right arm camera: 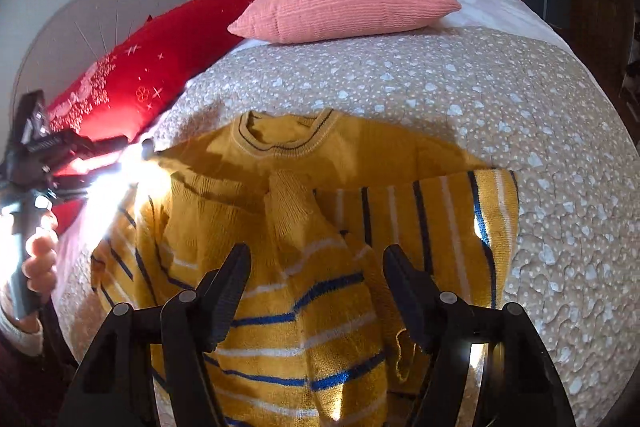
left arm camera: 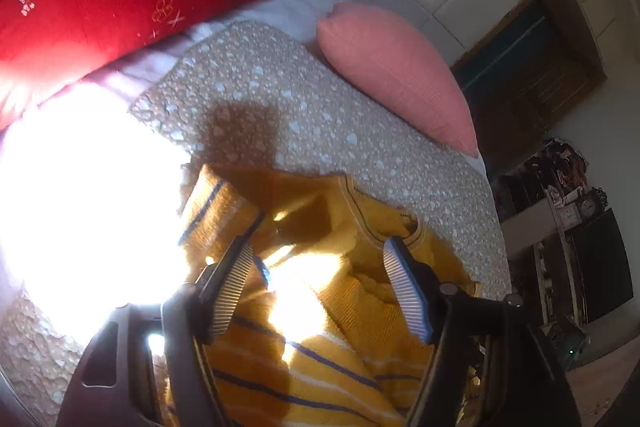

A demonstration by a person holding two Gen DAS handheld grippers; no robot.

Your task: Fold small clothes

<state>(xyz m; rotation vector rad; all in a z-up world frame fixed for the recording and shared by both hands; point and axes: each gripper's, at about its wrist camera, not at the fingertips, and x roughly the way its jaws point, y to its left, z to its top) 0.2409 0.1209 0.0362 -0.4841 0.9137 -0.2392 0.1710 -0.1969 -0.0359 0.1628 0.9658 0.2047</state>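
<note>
- Two grippers hover over one yellow striped sweater [right arm camera: 304,227], which lies crumpled on the speckled quilt [right arm camera: 500,99] of a bed, collar [right arm camera: 284,137] toward the pink pillow [right arm camera: 344,3] and the red pillow [right arm camera: 160,67].
- Right gripper [right arm camera: 316,267]: jaws apart, nothing between them; sweater body directly ahead and below, one striped sleeve [right arm camera: 452,227] folded out to its right.
- Left gripper [left arm camera: 320,263]: jaws apart, empty, just above the fabric near the collar.
- Long axis runs collar to hem, roughly along the right gripper's line of sight.
- Judgement: the right gripper is nearer the sleeve; folding it inward looks next.
- Glare hides the sweater's left edge.
</note>
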